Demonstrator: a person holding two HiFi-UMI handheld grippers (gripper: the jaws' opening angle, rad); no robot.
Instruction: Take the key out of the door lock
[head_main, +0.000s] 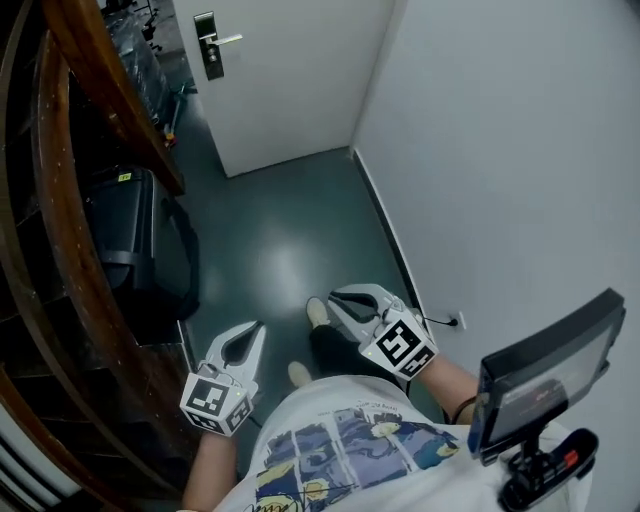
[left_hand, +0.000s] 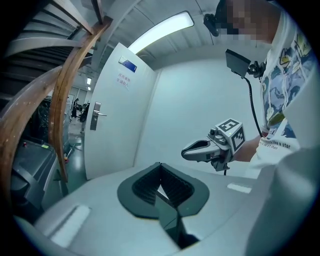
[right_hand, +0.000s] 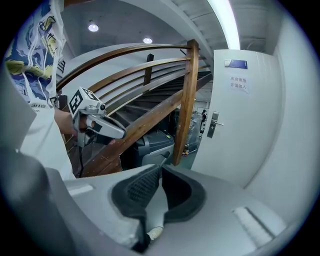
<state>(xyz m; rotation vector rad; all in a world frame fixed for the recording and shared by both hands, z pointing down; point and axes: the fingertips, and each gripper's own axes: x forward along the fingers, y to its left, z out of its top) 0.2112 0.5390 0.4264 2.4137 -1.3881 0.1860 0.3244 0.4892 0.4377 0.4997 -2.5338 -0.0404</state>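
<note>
The door (head_main: 290, 80) stands at the far end of the floor (head_main: 280, 240), white and closed, well apart from the person. Its metal lock plate (head_main: 210, 47) sits near the door's left edge in the head view, with a lever handle (head_main: 230, 40) sticking out level from it. The key itself is too small to make out on the plate from here. A small blue sign (left_hand: 129, 65) is fixed high on the door, and a long ceiling light (left_hand: 160, 32) glows above it. The left gripper (head_main: 257, 330) is held low, near the person's left shoe (head_main: 298, 373), with its jaws pressed together and nothing between them; its marker cube (head_main: 215, 398) faces up. The right gripper (head_main: 335, 297) hangs beside it, just above the other shoe (head_main: 317, 312). Its jaws also meet at the tips on nothing, and neither gripper touches the door or anything else. Both point roughly toward the door, tilted somewhat downward. Along the floor's left edge runs a curved wooden stair rail (head_main: 110, 90), and a dark grey box-like unit (head_main: 125, 230) stands against it on the floor. Along the right edge rises a plain white wall (head_main: 500, 150) with a socket (head_main: 458, 321) low down, a thin cable leading to it. At the near edge the person's printed shirt (head_main: 340, 450) shows, and to its right a small screen on a mount (head_main: 550, 375).
</note>
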